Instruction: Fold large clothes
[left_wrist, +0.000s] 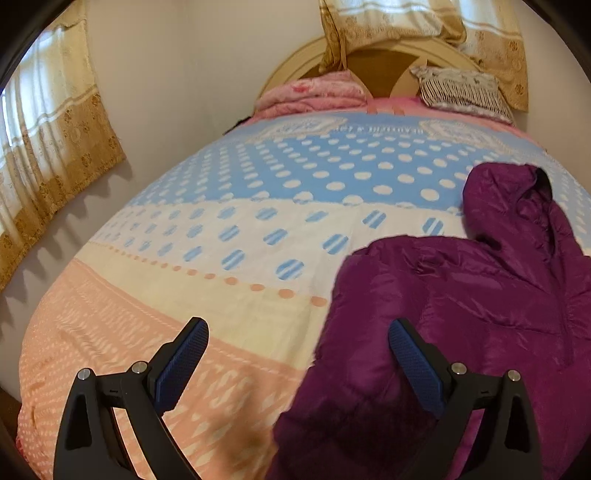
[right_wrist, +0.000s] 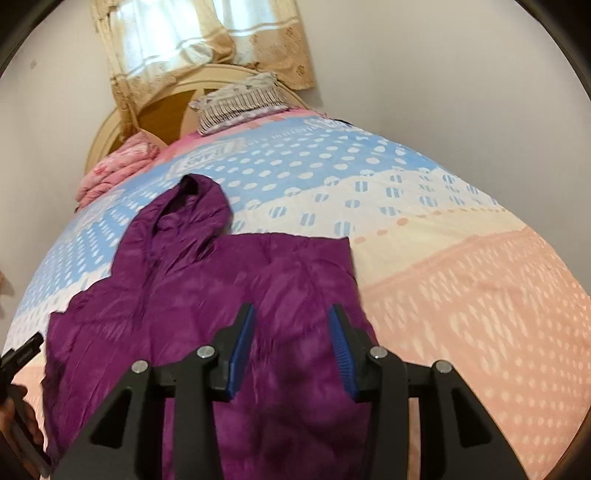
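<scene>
My left gripper (left_wrist: 297, 328) and right gripper (right_wrist: 291, 310) gape wide, empty, above the purple jacket (right_wrist: 221, 295); its slick-looking fabric may slip when pinched.

Printed lettering ran across the blue band of the bedspread (left_wrist: 332, 173) near the headboard, upside down to the left wrist camera; it seemed to say "BEAUTIFUL", with the rest too small to make out. In the right wrist view, the same bedspread (right_wrist: 369, 162) carried a framed patch of letters, blurred beyond reading. No other writing could be read.
</scene>
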